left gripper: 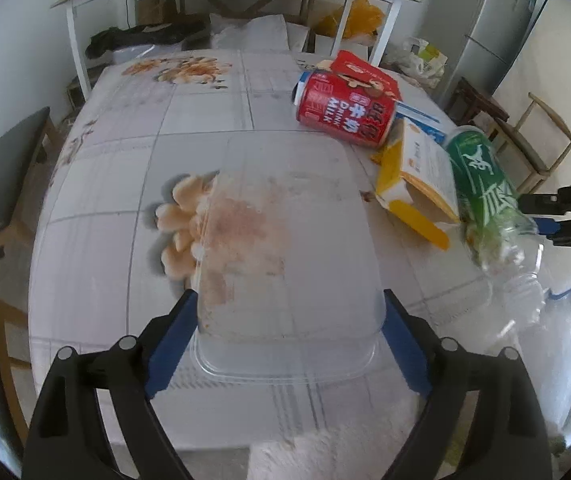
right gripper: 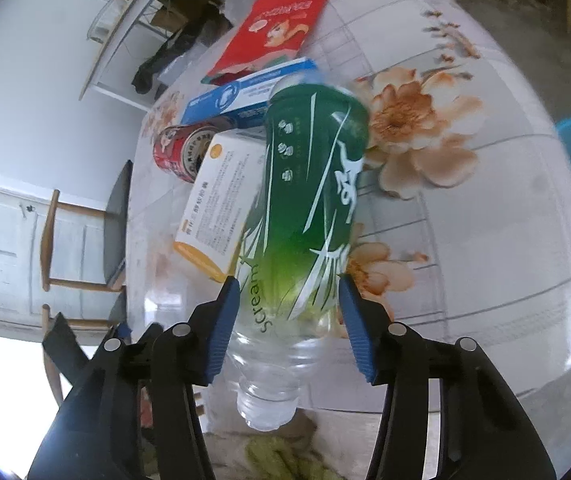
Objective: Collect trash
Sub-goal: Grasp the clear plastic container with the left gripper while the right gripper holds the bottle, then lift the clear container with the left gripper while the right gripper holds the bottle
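Clear plastic tray [left gripper: 285, 248]: stained orange, upside down, clamped across its width by the left gripper [left gripper: 289, 332] above the flowered tablecloth [left gripper: 105, 240].
Left fingers [left gripper: 173, 344]: blue pads spread wide, both pressing the tray's side walls.
Green-labelled bottle [right gripper: 309, 200]: empty, uncapped, neck toward the camera; in the left view it sits at 3 o'clock from the tray.
Right gripper [right gripper: 289, 320]: about half open, straddling the bottle's lower label; the left pad touches the label, while contact at the right pad cannot be told through the blur.
Remaining litter: red can [left gripper: 345, 116] at 1 o'clock from the tray, with a red packet [left gripper: 365, 72] behind it; yellow-and-white box [left gripper: 417, 172] and blue-and-white box [left gripper: 421, 118] at 2 o'clock.
Step in hand: judged as gathering, with both grippers loaded or loading.
Next move: probably firm the hold on the bottle, then carry both pieces to a bin; none is visible.
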`<state>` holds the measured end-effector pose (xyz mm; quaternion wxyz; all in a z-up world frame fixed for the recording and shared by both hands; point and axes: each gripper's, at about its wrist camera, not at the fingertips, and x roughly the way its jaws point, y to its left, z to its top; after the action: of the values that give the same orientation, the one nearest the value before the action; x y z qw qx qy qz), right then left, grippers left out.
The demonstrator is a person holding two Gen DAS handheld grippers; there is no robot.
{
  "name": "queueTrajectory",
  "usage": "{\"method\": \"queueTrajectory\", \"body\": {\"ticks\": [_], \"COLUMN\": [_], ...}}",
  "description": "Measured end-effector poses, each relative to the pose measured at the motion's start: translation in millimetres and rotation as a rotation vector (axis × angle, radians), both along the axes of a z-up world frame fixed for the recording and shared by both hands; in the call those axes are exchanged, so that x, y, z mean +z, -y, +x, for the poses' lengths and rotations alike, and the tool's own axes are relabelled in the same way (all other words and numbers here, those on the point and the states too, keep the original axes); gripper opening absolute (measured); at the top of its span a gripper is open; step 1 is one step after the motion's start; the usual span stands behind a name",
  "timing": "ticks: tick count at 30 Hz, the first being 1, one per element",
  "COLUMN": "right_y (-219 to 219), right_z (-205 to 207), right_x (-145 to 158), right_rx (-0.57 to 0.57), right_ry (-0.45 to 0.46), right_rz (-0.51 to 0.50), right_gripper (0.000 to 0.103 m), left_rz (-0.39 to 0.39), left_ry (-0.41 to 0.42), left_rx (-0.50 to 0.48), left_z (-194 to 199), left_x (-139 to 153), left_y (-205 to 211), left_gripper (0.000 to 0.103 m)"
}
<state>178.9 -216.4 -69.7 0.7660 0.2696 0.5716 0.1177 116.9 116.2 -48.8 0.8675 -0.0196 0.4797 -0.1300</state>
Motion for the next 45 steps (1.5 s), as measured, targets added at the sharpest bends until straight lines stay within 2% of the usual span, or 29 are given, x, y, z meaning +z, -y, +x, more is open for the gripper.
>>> {"method": "queueTrajectory", "body": {"ticks": [2, 5, 9, 18, 21, 25, 32, 45], "right_y": [-1, -5, -13, -24, -20, -15, -8, 5], "right_z": [-1, 0, 4, 14, 17, 18, 13, 1], "right_x": [2, 2, 0, -20, -25, -28, -31, -27], "right_rx": [-0.005, -0.018, -0.015, -0.029, -0.049, -0.068, -0.097, -0.12], "right_ry": [0.009, 0.016, 0.016, -0.032, -0.04, -0.045, -0.055, -0.071], "right_rz": [-0.006, 0.025, 0.017, 0.043, 0.073, 0.086, 0.104, 0.063], "right_gripper": [0.054, 0.068, 0.078, 0.079, 0.079, 0.079, 0.062, 0.063], "left_rz": [-0.012, -0.023, 0.009, 0.057, 0.066, 0.063, 0.056, 0.058], "left_ry": [0.001, 0.023, 0.043, -0.007, -0.027, -0.03, -0.022, -0.021], "left_rx": [0.004, 0.011, 0.017, 0.01, 0.024, 0.03, 0.039, 0.035], "left_z": [-2, 0, 12, 36, 39, 41, 42, 41], "left_x": [4, 12, 18, 1, -5, -6, -6, -5], "left_y": [0, 0, 4, 19, 20, 19, 19, 18], "left_gripper": [0.089, 0.093, 0.094, 0.094, 0.088, 0.087, 0.085, 0.084]}}
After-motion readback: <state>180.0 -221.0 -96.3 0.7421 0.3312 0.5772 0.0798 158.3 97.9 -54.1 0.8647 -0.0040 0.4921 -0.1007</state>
